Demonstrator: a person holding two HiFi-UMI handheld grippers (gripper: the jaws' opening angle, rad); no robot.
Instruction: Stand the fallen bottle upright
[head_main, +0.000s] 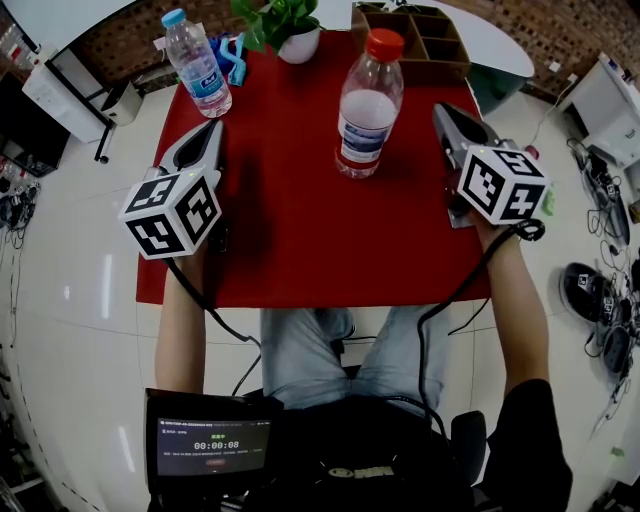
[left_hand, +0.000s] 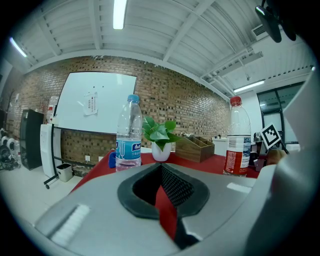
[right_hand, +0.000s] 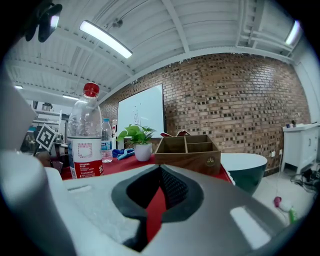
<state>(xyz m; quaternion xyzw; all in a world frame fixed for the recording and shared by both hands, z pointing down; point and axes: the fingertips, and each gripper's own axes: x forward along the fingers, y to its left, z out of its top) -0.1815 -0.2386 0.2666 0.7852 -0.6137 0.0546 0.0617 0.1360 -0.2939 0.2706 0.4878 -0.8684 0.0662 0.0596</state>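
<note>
A clear bottle with a red cap and red label (head_main: 368, 105) stands upright in the middle of the red table (head_main: 290, 230). It is also in the left gripper view (left_hand: 237, 142) and the right gripper view (right_hand: 85, 137). My left gripper (head_main: 207, 135) lies low over the table to the bottle's left, jaws together with nothing between them (left_hand: 161, 166). To the bottle's right, my right gripper (head_main: 446, 112) is shut and empty as well (right_hand: 161, 168). Neither gripper touches the bottle.
A blue-capped water bottle (head_main: 197, 65) stands upright at the back left, beside a blue object (head_main: 233, 57). A potted plant (head_main: 287, 27) and a wooden compartment box (head_main: 420, 40) sit along the far edge. White floor surrounds the table.
</note>
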